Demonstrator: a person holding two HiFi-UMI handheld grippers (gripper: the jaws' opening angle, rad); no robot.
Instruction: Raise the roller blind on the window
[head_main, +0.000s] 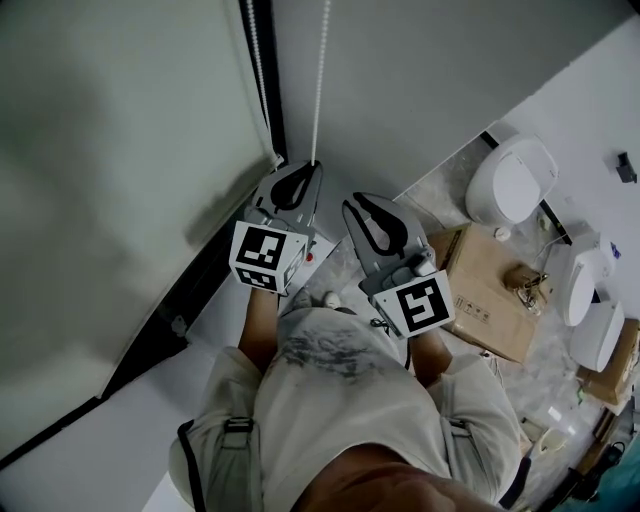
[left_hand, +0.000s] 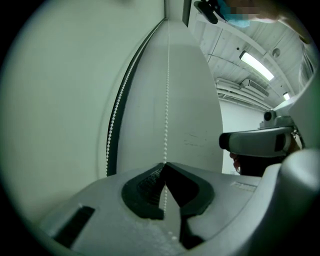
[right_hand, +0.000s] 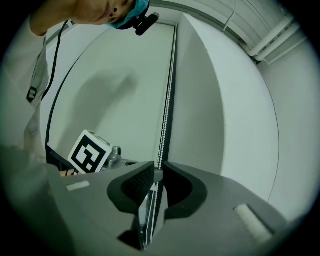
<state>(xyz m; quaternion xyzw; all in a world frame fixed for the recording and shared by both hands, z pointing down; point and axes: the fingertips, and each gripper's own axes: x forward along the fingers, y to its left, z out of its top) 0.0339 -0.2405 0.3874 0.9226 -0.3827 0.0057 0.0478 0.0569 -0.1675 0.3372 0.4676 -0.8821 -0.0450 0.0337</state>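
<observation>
As we look down the wall, the roller blind (head_main: 120, 150) fills the space left of both sets of fingers, a broad pale sheet drawn down past them. We note the dark window frame (head_main: 268, 90) along its edge, just left of the left fingers. A cardboard box (head_main: 485, 285) lies on the floor, well right of the right fingers. On the left gripper (head_main: 314, 166) the fingers are closed on the bead chain (head_main: 321, 70), which rises straight from their tips. A second strand hangs just left, beside the frame. Just to its right, the right gripper (head_main: 353, 206) has its fingers drawn to a thin slit, and we see a beaded strand pinched in it.
</observation>
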